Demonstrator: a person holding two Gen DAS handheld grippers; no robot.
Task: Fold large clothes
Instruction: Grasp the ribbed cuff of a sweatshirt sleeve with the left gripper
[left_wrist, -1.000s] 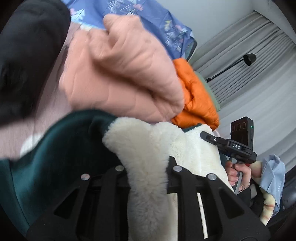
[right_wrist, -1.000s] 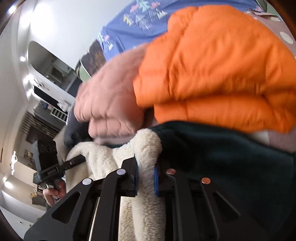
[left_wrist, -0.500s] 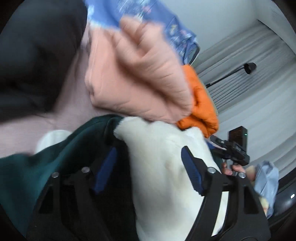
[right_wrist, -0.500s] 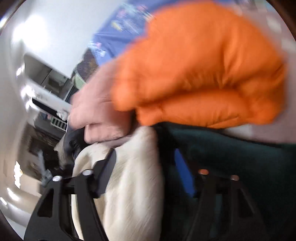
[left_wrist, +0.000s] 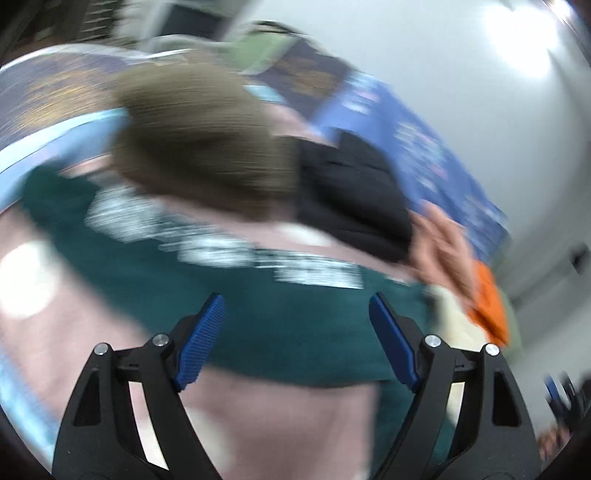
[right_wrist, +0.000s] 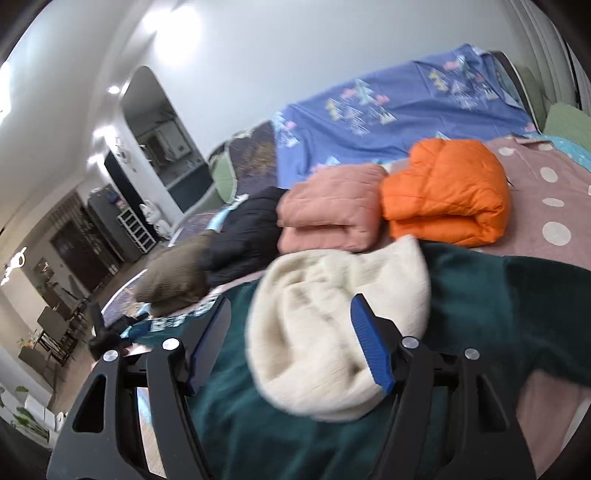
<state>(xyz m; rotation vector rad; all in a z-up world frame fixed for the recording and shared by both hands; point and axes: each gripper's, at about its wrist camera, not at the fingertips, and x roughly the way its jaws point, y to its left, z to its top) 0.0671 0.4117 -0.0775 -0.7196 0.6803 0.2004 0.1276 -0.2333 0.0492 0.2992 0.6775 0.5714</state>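
Observation:
A dark green garment (left_wrist: 295, 332) with white lettering and a cream fleece lining (right_wrist: 332, 332) lies spread on the bed. My left gripper (left_wrist: 295, 306) hovers over its green side; its jaws are opening and nothing is between them. In this blurred view the cream lining (left_wrist: 450, 317) shows at the right. My right gripper (right_wrist: 291, 306) is open above the bunched lining. The fleece shows between its blue pads (right_wrist: 369, 350), which do not press on it. The green cloth (right_wrist: 480, 306) spreads to the right. The left gripper (right_wrist: 107, 332) appears small at the left.
Folded jackets line the far side of the bed: orange (right_wrist: 443, 192), peach (right_wrist: 328, 210), black (right_wrist: 247, 232) and brown (right_wrist: 173, 273). Under them lies a pink dotted sheet (right_wrist: 546, 177), with a blue patterned cover (right_wrist: 388, 118) against the wall. A room with furniture opens at the left.
Both grippers let go of the cream fleece edge and opened. The left swung away over the green lettered side. The right rose and pulled back, leaving the fleece bunched below.

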